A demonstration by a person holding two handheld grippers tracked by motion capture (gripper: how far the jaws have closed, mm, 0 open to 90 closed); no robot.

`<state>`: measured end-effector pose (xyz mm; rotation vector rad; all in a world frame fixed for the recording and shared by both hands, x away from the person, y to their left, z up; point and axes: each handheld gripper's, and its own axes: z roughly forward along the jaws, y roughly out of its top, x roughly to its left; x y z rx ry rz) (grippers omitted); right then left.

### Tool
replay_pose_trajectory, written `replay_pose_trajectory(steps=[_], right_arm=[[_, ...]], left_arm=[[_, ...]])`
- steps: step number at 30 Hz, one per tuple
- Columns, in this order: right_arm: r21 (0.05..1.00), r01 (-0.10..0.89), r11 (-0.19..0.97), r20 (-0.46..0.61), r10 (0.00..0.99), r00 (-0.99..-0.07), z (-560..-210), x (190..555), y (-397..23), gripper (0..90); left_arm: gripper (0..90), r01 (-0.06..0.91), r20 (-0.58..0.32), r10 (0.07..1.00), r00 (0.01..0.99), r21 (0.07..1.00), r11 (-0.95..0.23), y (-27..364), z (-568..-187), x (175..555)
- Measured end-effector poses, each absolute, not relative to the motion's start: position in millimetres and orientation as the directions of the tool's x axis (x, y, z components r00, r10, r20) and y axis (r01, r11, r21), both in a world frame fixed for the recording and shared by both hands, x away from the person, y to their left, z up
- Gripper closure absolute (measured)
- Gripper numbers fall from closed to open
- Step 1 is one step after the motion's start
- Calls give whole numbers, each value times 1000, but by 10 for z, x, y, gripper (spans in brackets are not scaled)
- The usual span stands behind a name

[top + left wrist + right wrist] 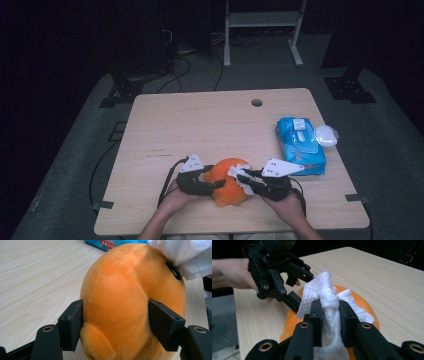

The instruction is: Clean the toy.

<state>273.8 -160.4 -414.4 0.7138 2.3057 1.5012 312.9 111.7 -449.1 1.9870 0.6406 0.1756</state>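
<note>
An orange plush toy (pixel 229 187) sits on the light wooden worktop (pixel 200 130) close to its near edge, at about six o'clock from the worktop's middle in the high view. The left claw (pixel 216 183) comes at the toy from nine o'clock and the right claw (pixel 241 178) from three o'clock, each held in one of the person's hands.

In the left gripper view the left claw (pixel 115 323) has its two black jaws pressed against opposite flanks of the plush toy (pixel 125 297), pinching its rounded body between them; the plush bulges slightly around the pads. A white wipe (pixel 185 255) lies on the toy at roughly one o'clock in that view, partly covering a dark oval mark on the plush.

In the right gripper view the right claw (pixel 331 315) is pinched tight on a bunched fold of the white wipe (pixel 325 293), which drapes over the top of the plush toy (pixel 362 305) and touches it. The left claw (pixel 294 288) shows farther off at about eleven o'clock, against the toy's far side.

At about two o'clock from the toy in the high view, near the worktop's right edge, lies a blue pack of wipes (pixel 300 145), with a small white rounded object (pixel 326 135) just beside it.
</note>
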Motion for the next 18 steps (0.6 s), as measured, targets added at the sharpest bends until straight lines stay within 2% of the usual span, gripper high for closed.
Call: replay_pose_trajectory(steps=[6, 10, 12, 18], right_arm=[[904, 290, 313, 40, 614, -788, -4173, 2820, -1785, 751], [912, 261, 316, 49, 548, -835, -4147, 2737, -1630, 751], [907, 237, 348, 9, 545, -838, -4143, 2733, -1558, 751], [906, 297, 302, 49, 621, -782, -4172, 2864, -1742, 749]], left_arm=[[318, 348, -128, 505, 853, 862, -369, 1079, -4472, 3116], [316, 329, -101, 504, 857, 862, -385, 1036, -4456, 3080], [322, 322, -92, 508, 856, 865, -385, 1018, -4453, 3058], [323, 300, -78, 491, 868, 870, -393, 967, -4425, 3024]])
